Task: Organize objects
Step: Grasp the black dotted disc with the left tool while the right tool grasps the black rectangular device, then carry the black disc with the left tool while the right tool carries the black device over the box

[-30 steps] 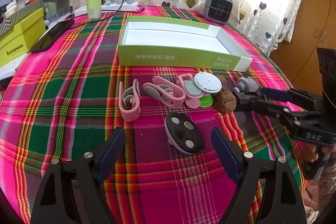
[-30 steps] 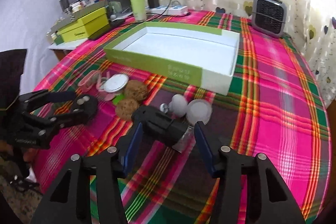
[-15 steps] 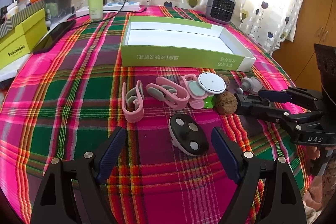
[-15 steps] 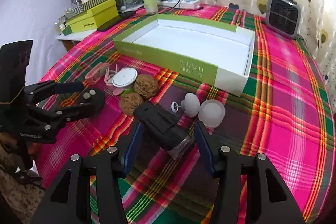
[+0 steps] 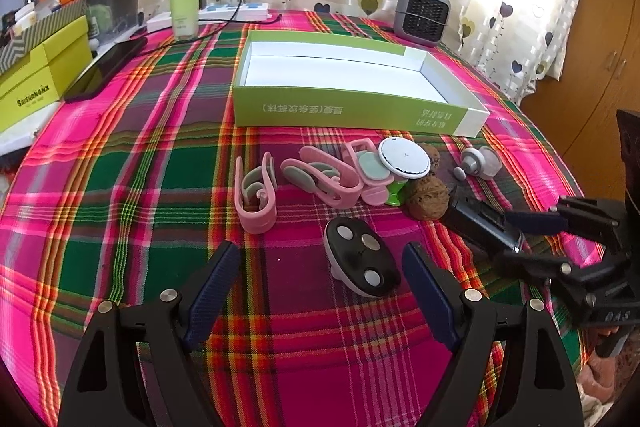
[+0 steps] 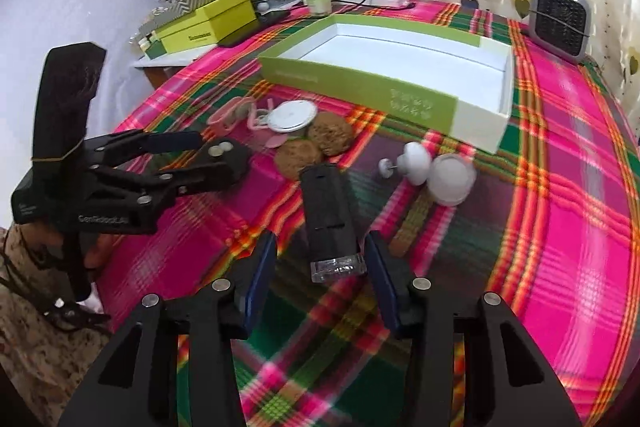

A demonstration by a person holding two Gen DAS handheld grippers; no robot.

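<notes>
From the left wrist view, the left gripper (image 5: 320, 279) hovers with its fingers (image 5: 212, 283) spread wide either side of a black oval disc (image 5: 362, 261) lying near the bench's near edge; they touch nothing. Beyond it lies a row of pink clips (image 5: 316, 177), a white round disc (image 5: 404, 159) and walnuts (image 5: 426, 203), with the empty green box (image 5: 356, 107) farther toward the far edge. From the right wrist view, the right gripper (image 6: 320, 279) has just been closing its fingers (image 6: 260, 275) around a black bar-shaped device (image 6: 328, 219); gaps show on both sides, so it is not yet gripped. The step looks like picking up this device. Next the fingers need to close fully on it, then lift and carry it to the box (image 6: 400, 83).
</notes>
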